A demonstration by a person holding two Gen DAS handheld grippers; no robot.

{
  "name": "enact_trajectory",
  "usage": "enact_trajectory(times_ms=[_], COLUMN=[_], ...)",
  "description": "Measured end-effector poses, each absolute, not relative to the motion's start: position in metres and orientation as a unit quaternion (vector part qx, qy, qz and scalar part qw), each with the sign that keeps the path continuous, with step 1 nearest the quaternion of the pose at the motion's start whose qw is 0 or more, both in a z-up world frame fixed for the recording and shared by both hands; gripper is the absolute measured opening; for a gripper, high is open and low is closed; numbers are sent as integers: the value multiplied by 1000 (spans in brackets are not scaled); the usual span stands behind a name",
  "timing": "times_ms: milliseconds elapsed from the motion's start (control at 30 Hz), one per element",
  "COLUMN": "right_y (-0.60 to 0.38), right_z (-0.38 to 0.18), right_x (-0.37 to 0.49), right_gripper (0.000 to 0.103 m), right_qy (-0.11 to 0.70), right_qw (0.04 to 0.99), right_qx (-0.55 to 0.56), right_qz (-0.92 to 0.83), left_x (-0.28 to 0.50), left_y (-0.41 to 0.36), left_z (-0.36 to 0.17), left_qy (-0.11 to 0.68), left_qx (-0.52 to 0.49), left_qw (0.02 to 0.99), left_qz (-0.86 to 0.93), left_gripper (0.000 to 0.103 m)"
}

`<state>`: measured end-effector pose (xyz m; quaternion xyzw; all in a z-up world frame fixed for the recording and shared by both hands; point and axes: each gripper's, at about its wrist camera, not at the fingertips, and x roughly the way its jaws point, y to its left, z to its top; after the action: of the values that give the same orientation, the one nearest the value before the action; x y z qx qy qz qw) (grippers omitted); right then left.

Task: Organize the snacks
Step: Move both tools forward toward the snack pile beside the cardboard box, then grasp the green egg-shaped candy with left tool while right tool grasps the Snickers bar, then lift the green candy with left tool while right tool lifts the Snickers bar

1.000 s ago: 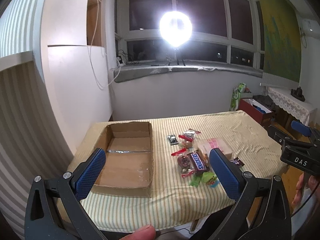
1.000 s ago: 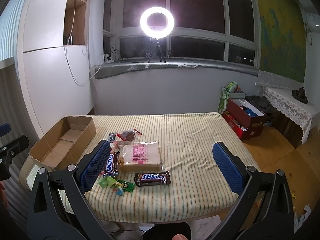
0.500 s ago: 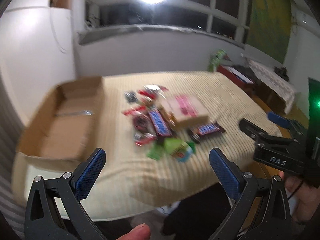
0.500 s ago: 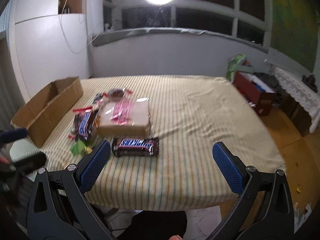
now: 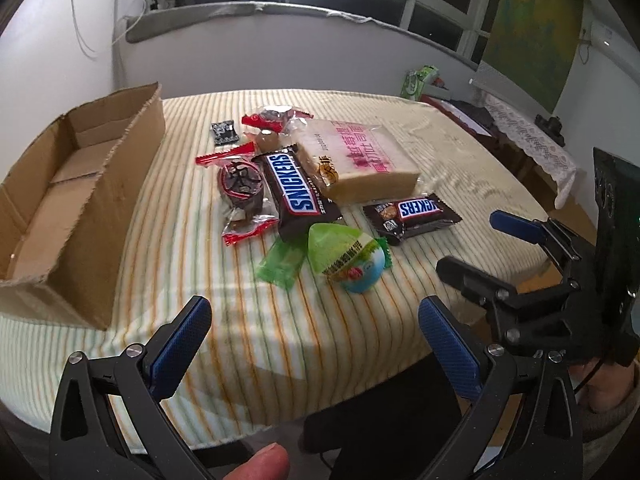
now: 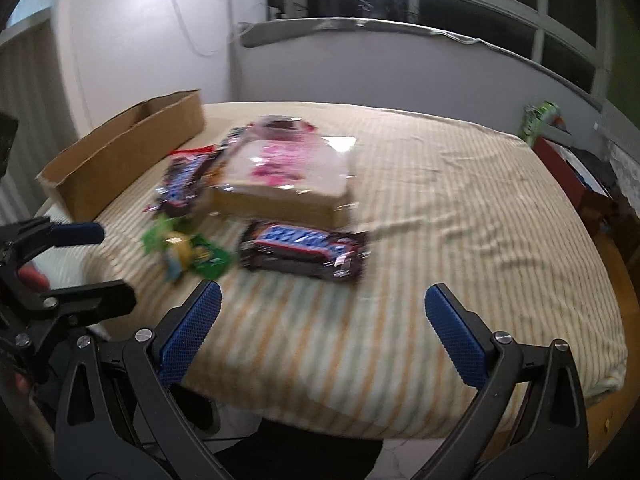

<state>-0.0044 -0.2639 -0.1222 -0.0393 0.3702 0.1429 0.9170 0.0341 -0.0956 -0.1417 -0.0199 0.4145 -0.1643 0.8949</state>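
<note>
The left wrist view is sharp and looks into the cardboard box (image 5: 76, 196) at the left of the frame, showing its bare floor and inner flaps; the right wrist view is blurred and shows only the box's outer wall at its upper left. In the sharp view the snacks lie in a loose cluster right of the box on the striped cloth of the desk (image 5: 460, 152). From left to right: a small black packet (image 5: 225, 132) near the top, a dark candy in a clear wrapper with red ends (image 5: 241, 195), a large Snickers bar (image 5: 297, 190) touching it, a green-wrapped jelly cup (image 5: 347, 259) below, a flat pack of sliced bread with pink print (image 5: 360, 160), and a smaller Snickers bar (image 5: 414, 214) just beside the bread's lower corner. The small packet cannot be made out in the right wrist view.

The left hand-held gripper (image 5: 316, 340) hangs at the bottom of its frame, jaws spread wide and released, near the jelly cup. The right hand-held gripper (image 6: 320, 332) is likewise spread and holds nothing, below the smaller Snickers bar.
</note>
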Motion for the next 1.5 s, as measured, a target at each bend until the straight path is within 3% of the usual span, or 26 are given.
enact_trajectory(times_ms=[200,267,433,567,733,900,967,1133,1500], right_y=[-260,-260,-244,-242,-252,-254,-252,-253,-260], right_z=[-129,-131,-139,-143,-141,-141,-140,-139,-130], right_x=[27,36,42,39,38,34,32,25,12], right_gripper=[103,103,103,93,75,66,56,50,50], right_qy=[373,374,379,368,366,363,358,351,338], right_qw=[908,903,893,896,900,905,908,913,923], right_qx=[-65,-58,-83,-82,-65,-66,-63,-53,-37], right_qz=[180,201,230,232,225,212,208,199,181], left_x=[51,52,57,59,58,58,57,56,53], left_y=[-108,-109,-106,-102,-97,-93,-92,-87,-82], left_z=[-153,-155,-158,-158,-157,-157,-156,-154,-141], left_qy=[414,412,407,404,401,401,401,397,378], left_qx=[-21,-20,-9,-7,-11,-18,-21,-30,-36], left_qw=[894,896,901,903,904,904,904,906,913], left_qz=[-169,-163,-148,-144,-147,-150,-149,-146,-151], left_gripper=[99,87,70,54,49,46,46,46,45])
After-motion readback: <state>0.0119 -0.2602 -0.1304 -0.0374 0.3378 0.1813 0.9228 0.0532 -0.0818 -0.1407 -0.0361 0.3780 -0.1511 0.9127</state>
